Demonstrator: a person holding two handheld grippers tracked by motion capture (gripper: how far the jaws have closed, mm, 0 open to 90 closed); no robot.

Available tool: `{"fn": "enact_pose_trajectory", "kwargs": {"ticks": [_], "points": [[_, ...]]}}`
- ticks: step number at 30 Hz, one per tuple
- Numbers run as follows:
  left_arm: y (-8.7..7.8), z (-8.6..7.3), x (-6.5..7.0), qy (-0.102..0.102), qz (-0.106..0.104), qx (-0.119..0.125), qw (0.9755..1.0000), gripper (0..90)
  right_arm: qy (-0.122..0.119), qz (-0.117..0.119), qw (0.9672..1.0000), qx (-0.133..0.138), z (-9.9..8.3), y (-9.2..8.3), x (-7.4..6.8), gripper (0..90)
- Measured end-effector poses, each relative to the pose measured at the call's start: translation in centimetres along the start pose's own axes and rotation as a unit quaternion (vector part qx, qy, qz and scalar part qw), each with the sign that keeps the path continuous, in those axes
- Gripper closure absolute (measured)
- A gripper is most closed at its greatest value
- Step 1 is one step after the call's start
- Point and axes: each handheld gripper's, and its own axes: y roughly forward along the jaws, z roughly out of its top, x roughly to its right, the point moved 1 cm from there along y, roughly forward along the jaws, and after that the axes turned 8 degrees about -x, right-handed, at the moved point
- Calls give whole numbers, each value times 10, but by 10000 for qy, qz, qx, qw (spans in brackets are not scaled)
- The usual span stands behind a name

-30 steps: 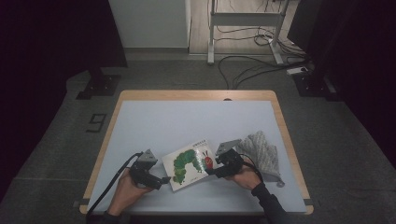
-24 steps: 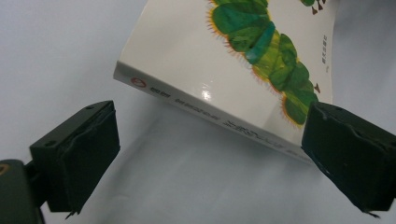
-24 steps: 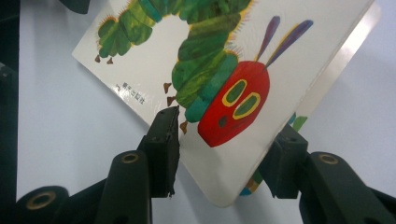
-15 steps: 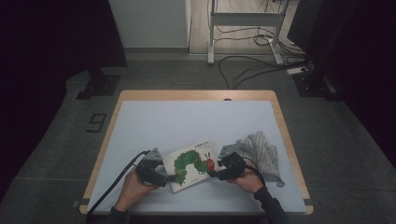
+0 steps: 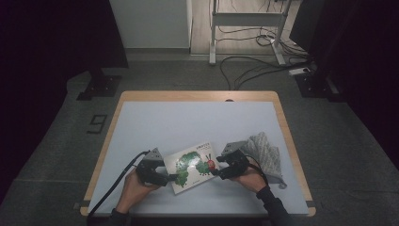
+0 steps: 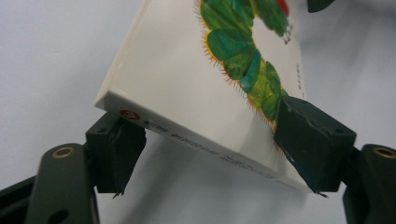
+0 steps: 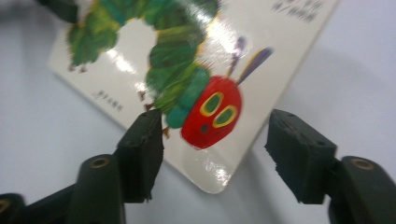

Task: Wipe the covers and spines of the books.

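A picture book [image 5: 194, 165] with a green caterpillar on its white cover lies near the table's front edge, between both grippers. My left gripper [image 5: 174, 178] is at its left edge. In the left gripper view the jaws have been closing around the book's spine edge [image 6: 205, 140]: one finger [image 6: 114, 151] is under the raised corner and the other finger [image 6: 310, 144] lies over the cover, with a wide gap still between them. My right gripper [image 5: 215, 170] straddles the book's right corner [image 7: 210, 172]. Its jaws have just opened and stand clear of the book.
A crumpled grey cloth [image 5: 264, 153] lies just right of the right hand. The pale table top [image 5: 188, 122] has a wooden rim. A black cable [image 5: 115, 186] trails from the left gripper over the front left edge.
The right gripper's jaws have come off the book's right corner. The left gripper has closed in on the book's left edge, which now sits between its jaws.
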Motion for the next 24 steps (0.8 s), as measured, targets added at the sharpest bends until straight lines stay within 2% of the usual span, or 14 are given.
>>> {"fn": "enact_pose_trajectory", "kwargs": {"ticks": [1,2,4,10,12,16,24], "points": [[0,0,-1,-7,-8,7,10000,256,18,-23,10000,39,1,1,2,312],[0,0,-1,-10,-14,-1,10000,258,159,-41,9998,118,3,4,6,291],[0,1,-2,-42,-26,-4,10000,261,260,49,9995,166,6,7,10,286],[-3,3,-4,-176,-87,91,9998,311,488,295,9983,105,15,15,16,314],[-5,5,-5,-243,-107,172,9995,353,502,292,9983,65,19,17,16,338],[-6,7,-6,-265,-115,178,9994,374,535,239,9983,41,21,16,15,349],[-15,13,-6,-294,-151,316,9990,475,503,112,9985,201,21,6,14,431]]}}
